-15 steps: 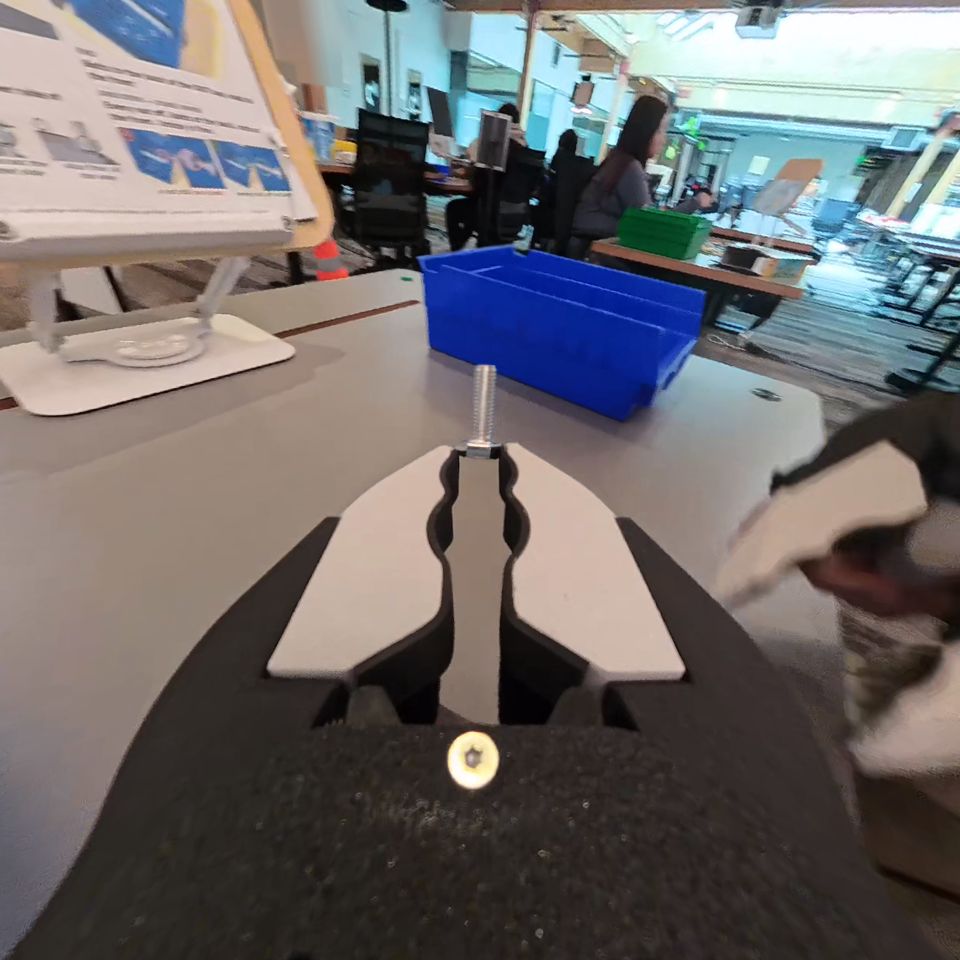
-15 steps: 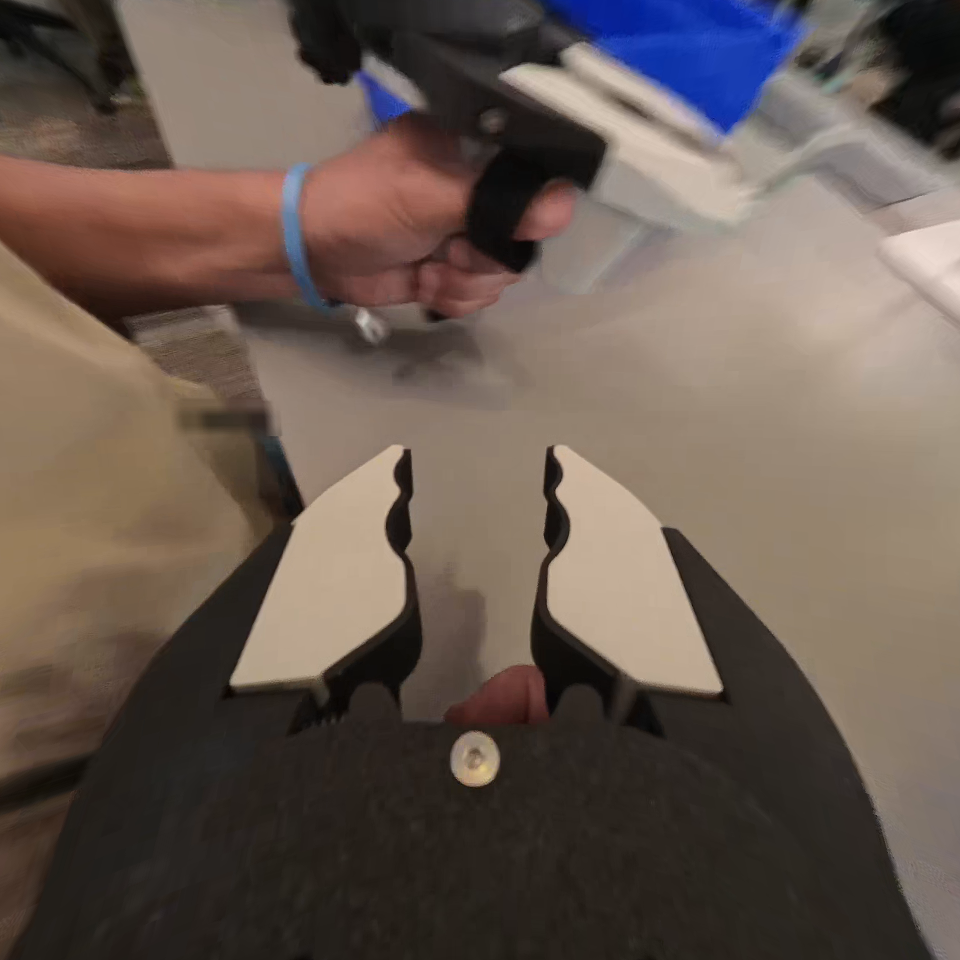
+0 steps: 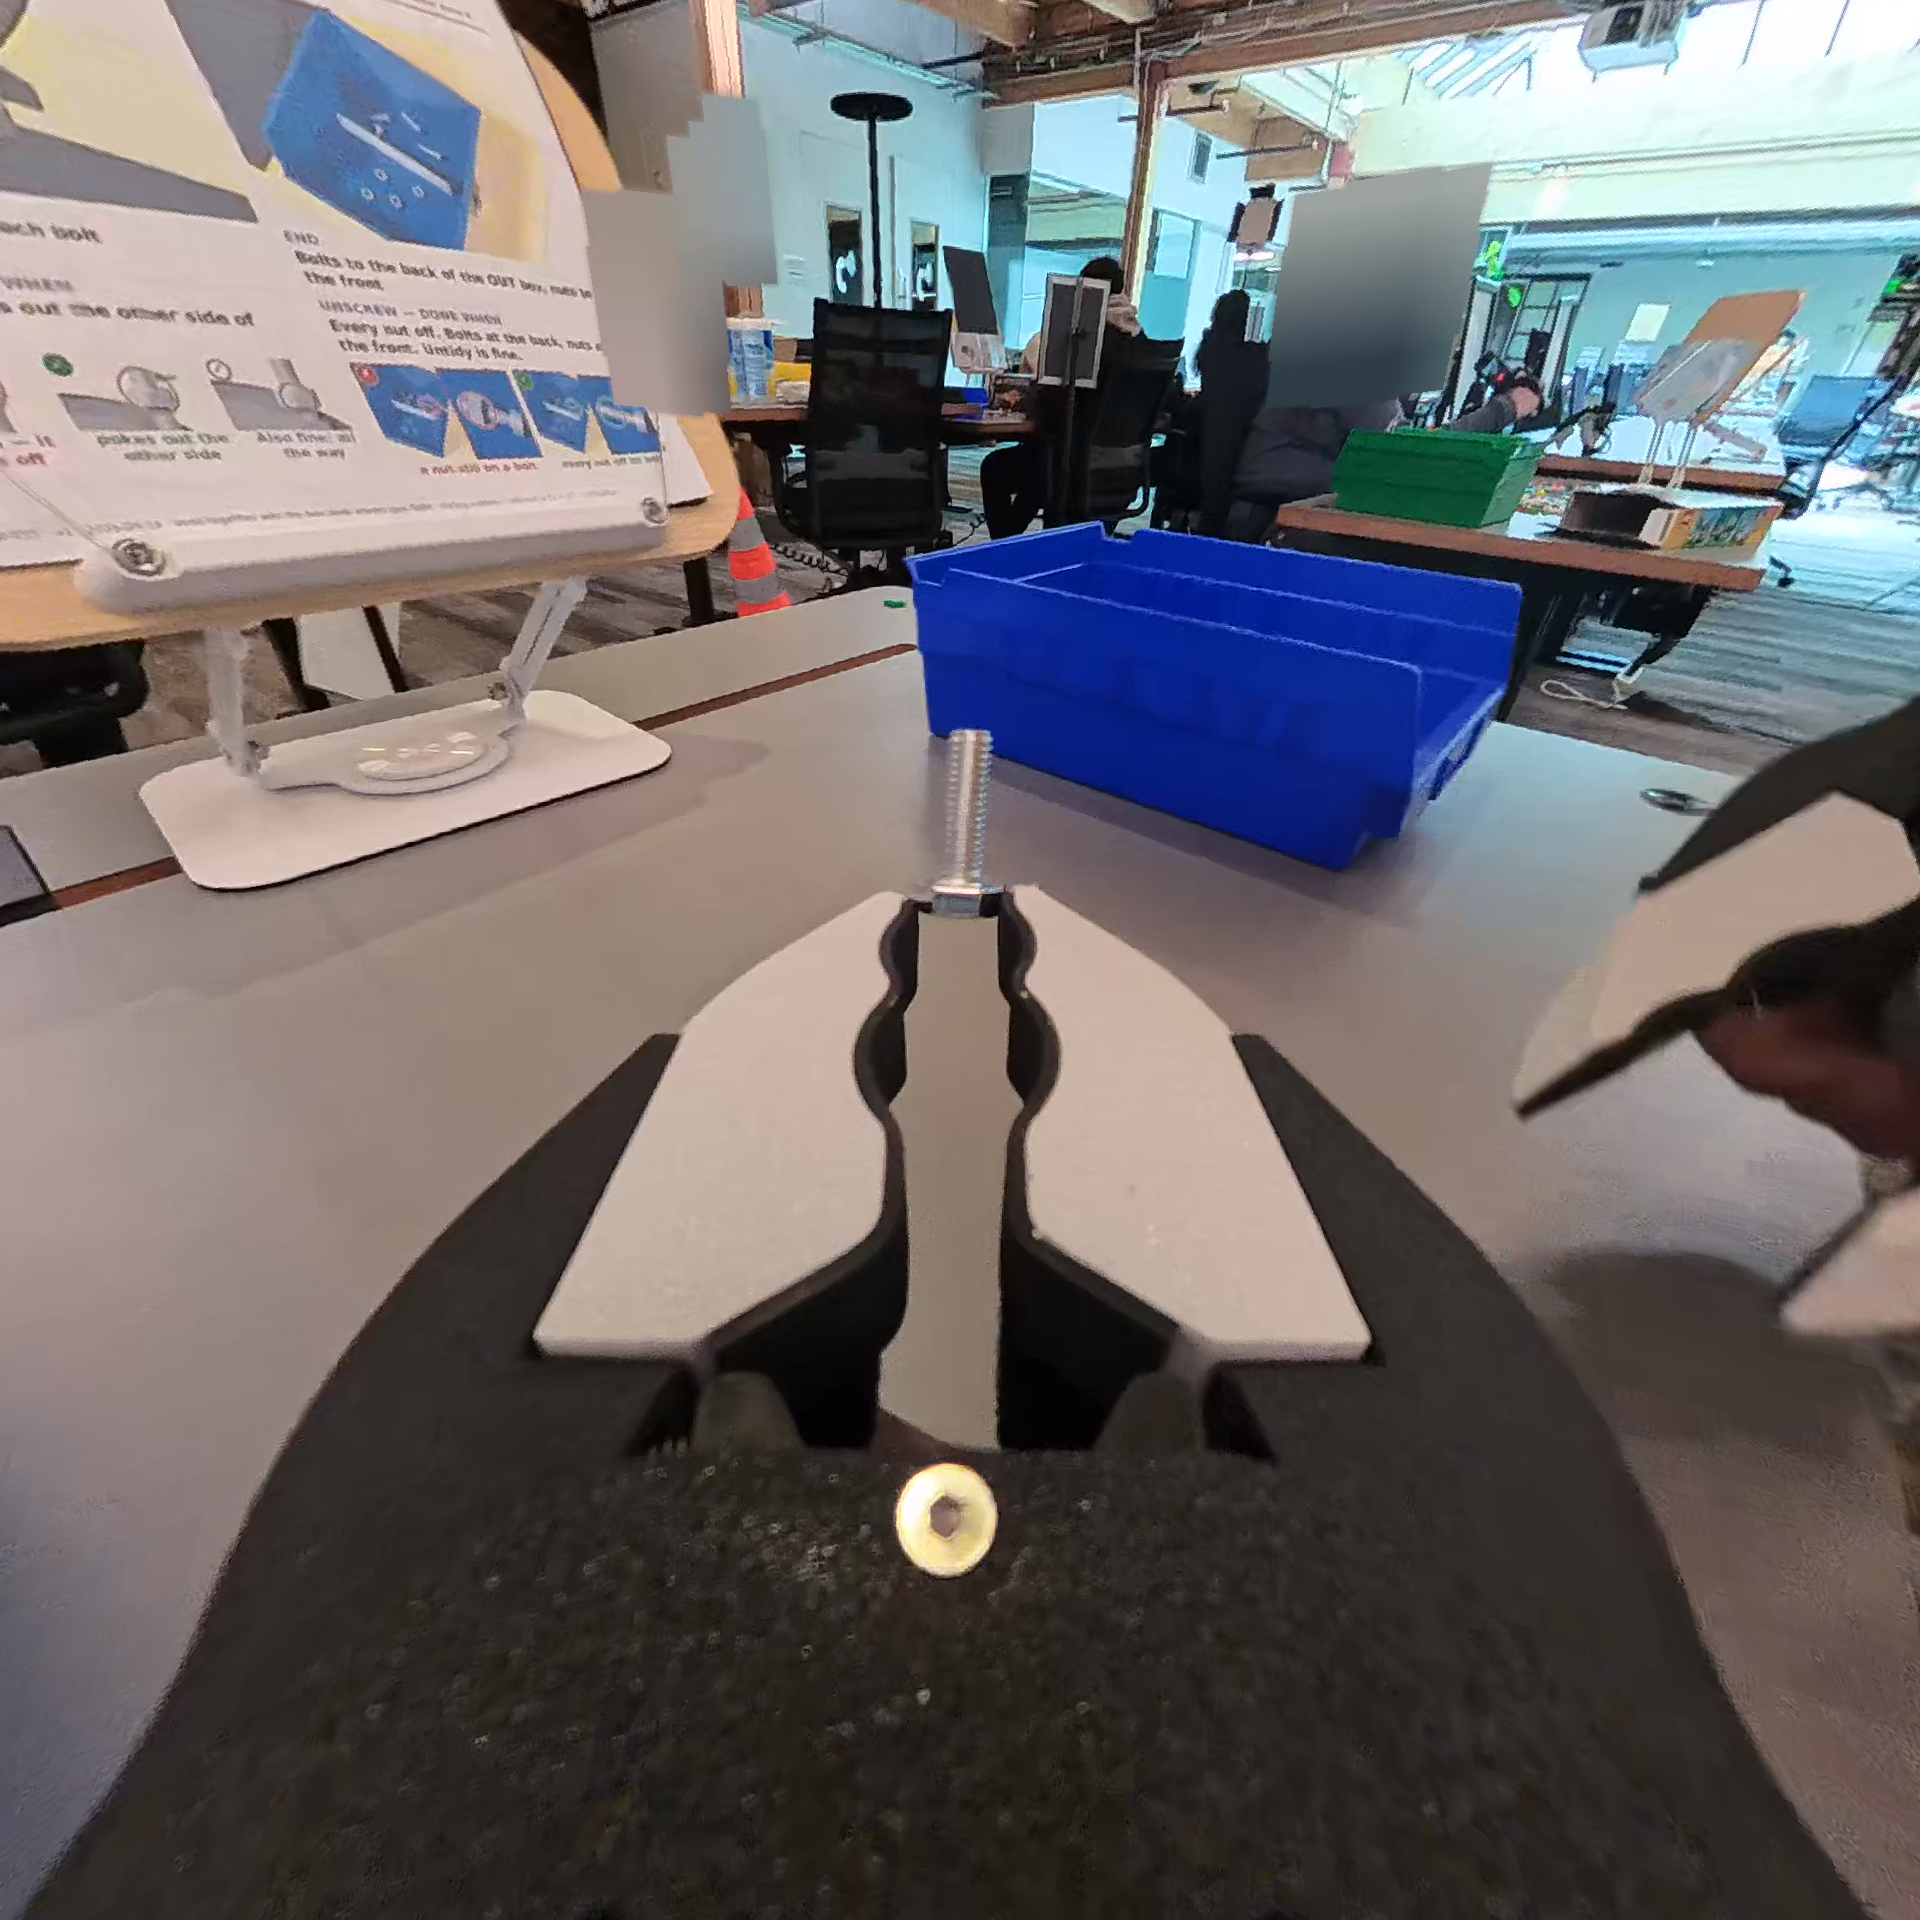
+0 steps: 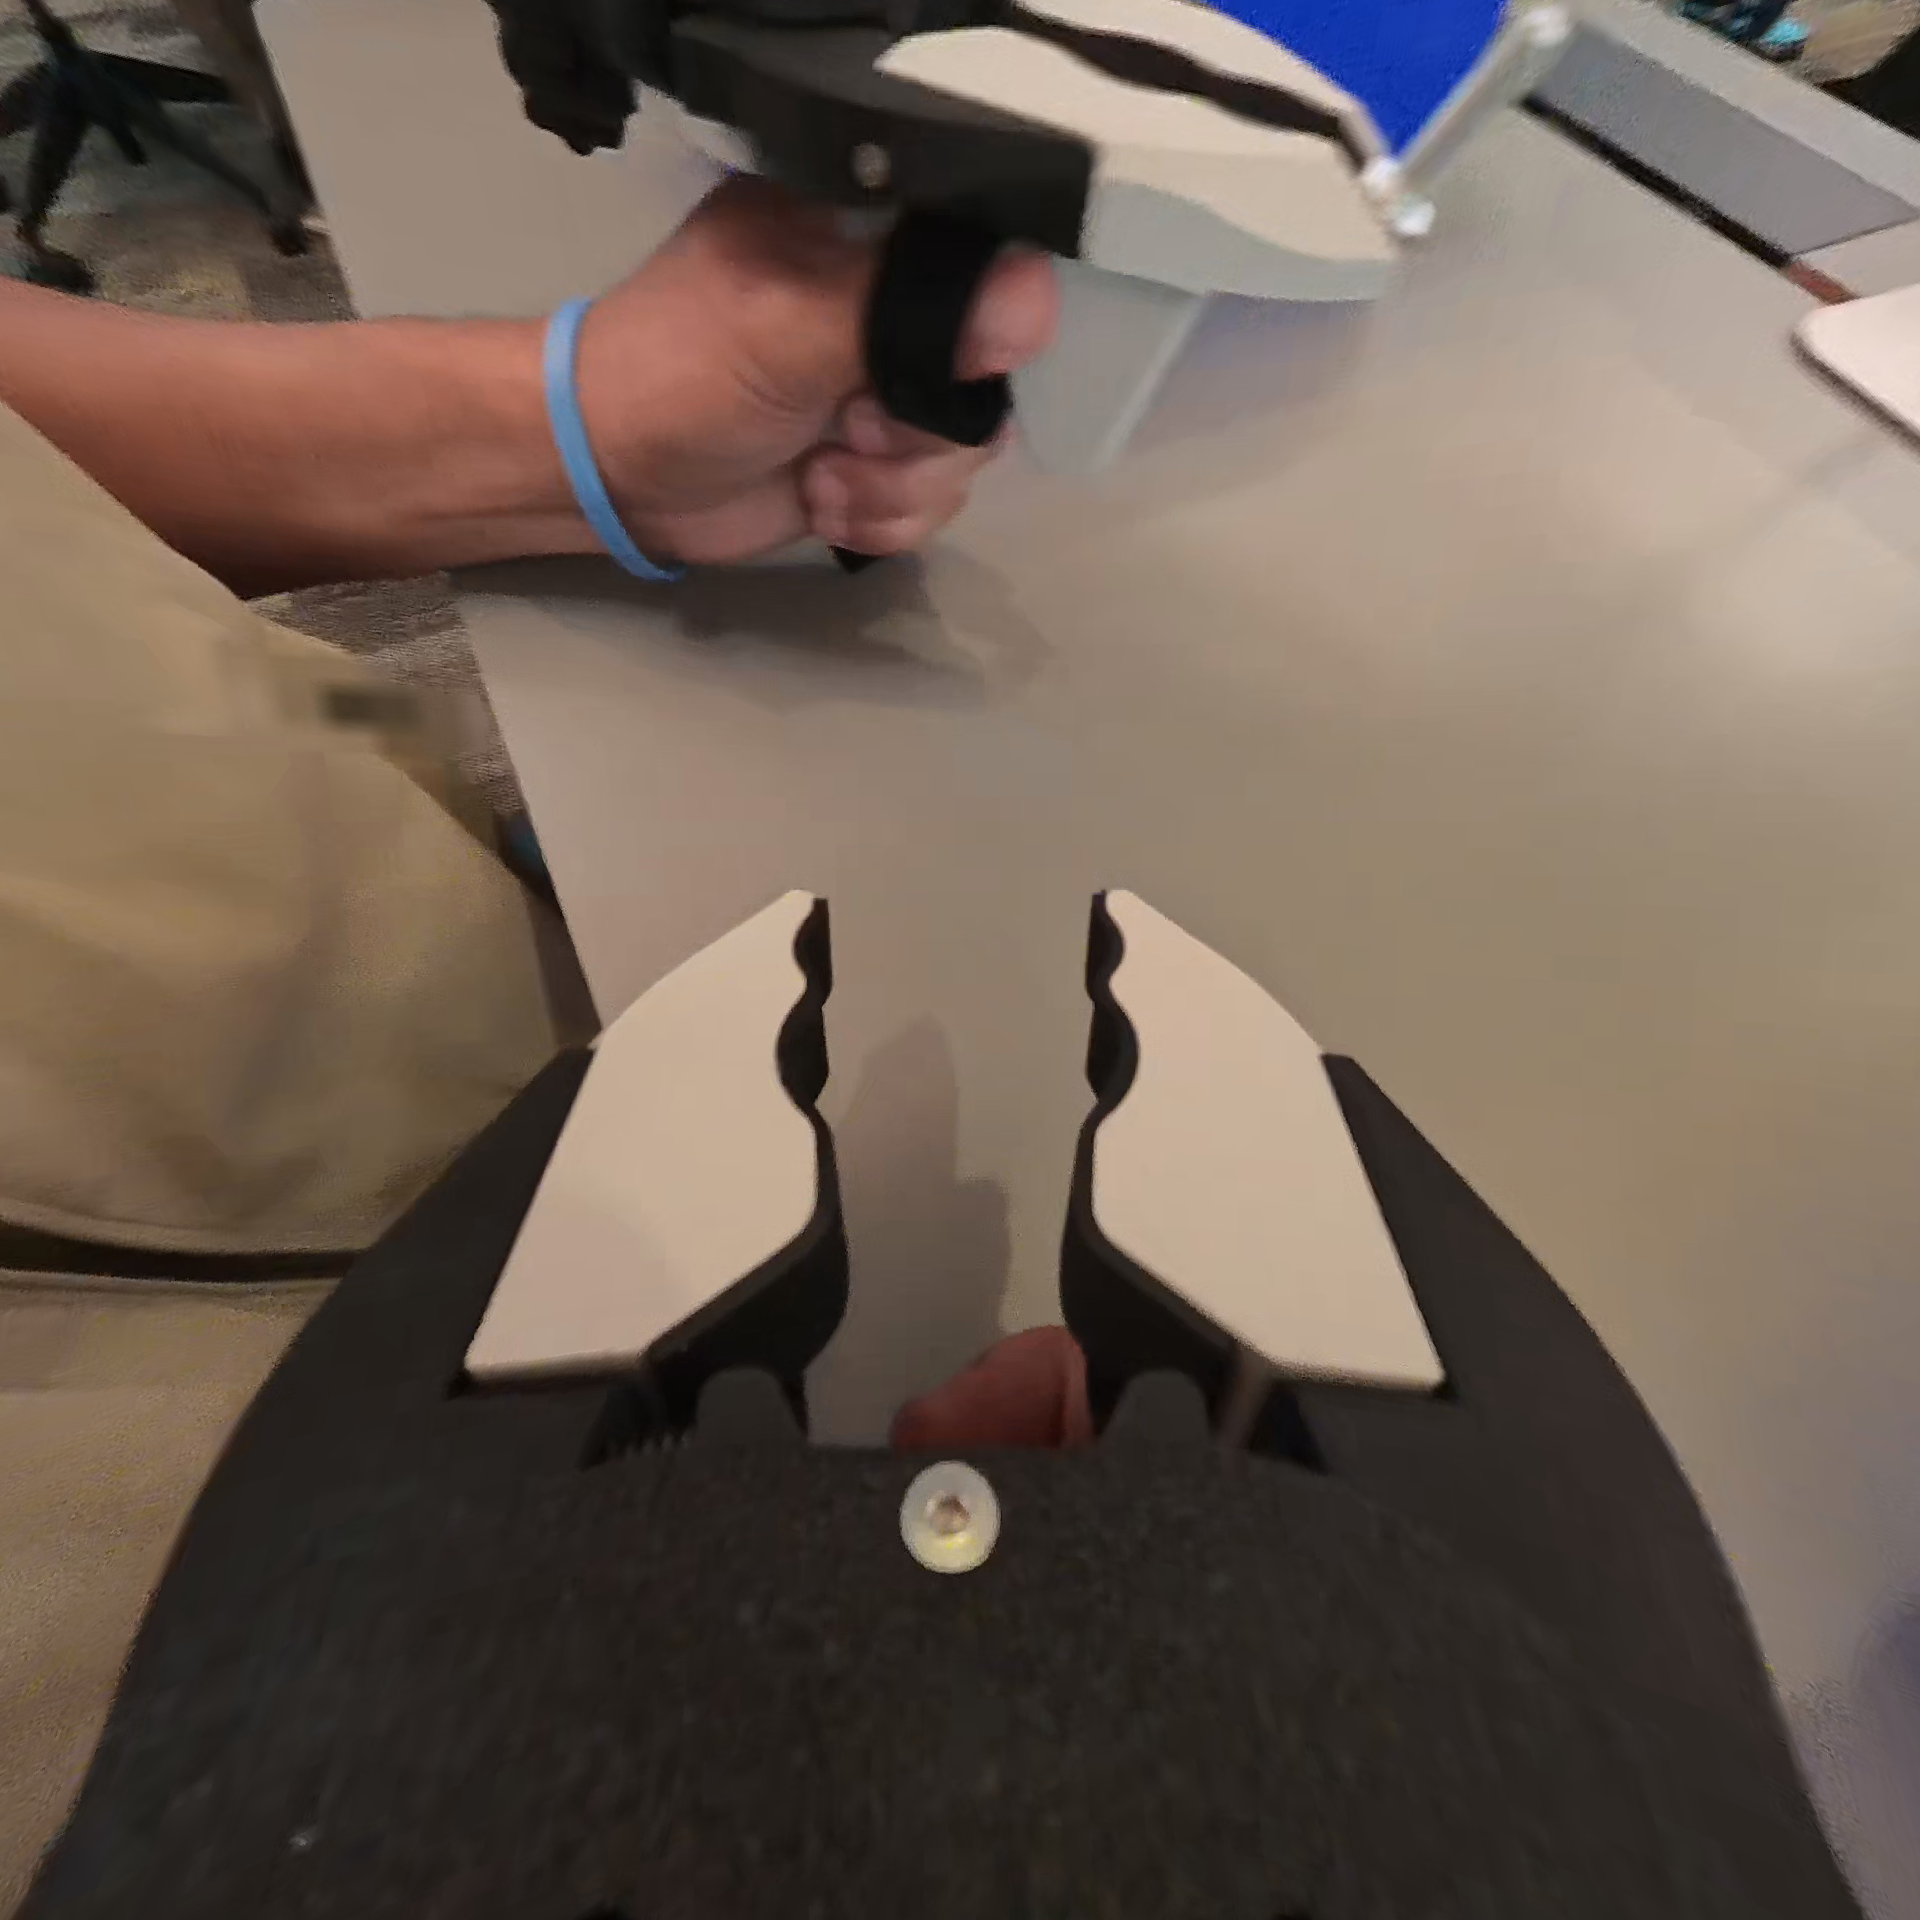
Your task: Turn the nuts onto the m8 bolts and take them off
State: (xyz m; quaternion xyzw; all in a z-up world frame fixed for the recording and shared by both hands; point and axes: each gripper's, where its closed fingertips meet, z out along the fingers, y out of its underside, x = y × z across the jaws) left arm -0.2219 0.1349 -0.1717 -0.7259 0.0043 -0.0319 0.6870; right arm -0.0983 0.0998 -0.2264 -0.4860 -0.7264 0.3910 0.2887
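My left gripper point(image 3: 964, 906) is shut on the hex head of a silver bolt point(image 3: 967, 805). The bolt's threaded shaft points straight up, above the grey table point(image 3: 364, 1039). No nut shows on the bolt. My right gripper point(image 4: 958, 914) is open and empty, low over the table near its front edge. It also shows blurred at the right edge of the left wrist view point(image 3: 1756, 987). The left gripper shows at the top of the right wrist view point(image 4: 1143, 156), held in a hand with a blue wristband, with the bolt point(image 4: 1455, 114) a blur at its tips.
A blue bin point(image 3: 1216, 707) stands on the table behind the bolt. A white stand with an instruction board point(image 3: 312, 312) is at the back left. The person's beige clothing point(image 4: 208, 935) fills the left of the right wrist view. Desks and seated people lie beyond the table.
The left gripper has come closer to the bin and stand with the bolt still held. The right gripper stays open; the view of the left hand has shifted slightly.
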